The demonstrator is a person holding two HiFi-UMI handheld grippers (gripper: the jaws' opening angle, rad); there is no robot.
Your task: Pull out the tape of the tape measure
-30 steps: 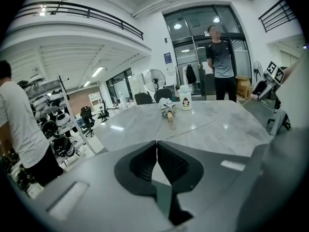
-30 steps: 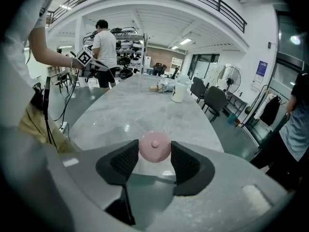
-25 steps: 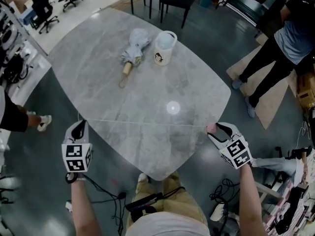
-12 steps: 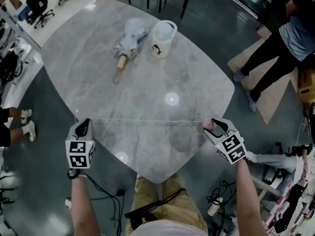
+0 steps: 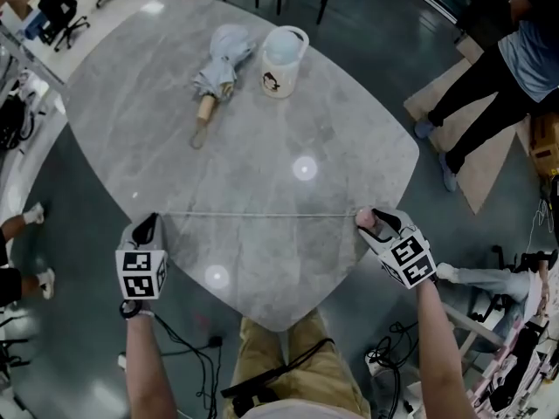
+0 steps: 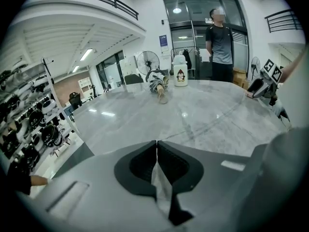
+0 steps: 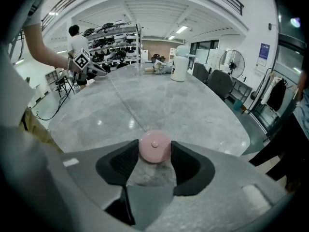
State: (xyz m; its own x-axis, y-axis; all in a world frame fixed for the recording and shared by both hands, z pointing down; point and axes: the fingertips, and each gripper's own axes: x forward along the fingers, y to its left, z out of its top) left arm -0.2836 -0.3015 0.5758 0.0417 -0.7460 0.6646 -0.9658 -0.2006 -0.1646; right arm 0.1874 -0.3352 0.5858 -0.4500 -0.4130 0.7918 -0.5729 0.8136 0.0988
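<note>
Near the table (image 5: 262, 103) edge, the right gripper (image 5: 370, 223) clamps the seemingly light, slick tape measure case (image 7: 155, 147); the left gripper (image 5: 149, 226) pinches the end of its thin, limp tape (image 5: 262, 216).

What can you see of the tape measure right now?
The tape measure is a small round pink case held between the fingers of the right gripper. Its thin pale tape is drawn out, stretched straight across the grey table to the left gripper, which is shut on its end.
</note>
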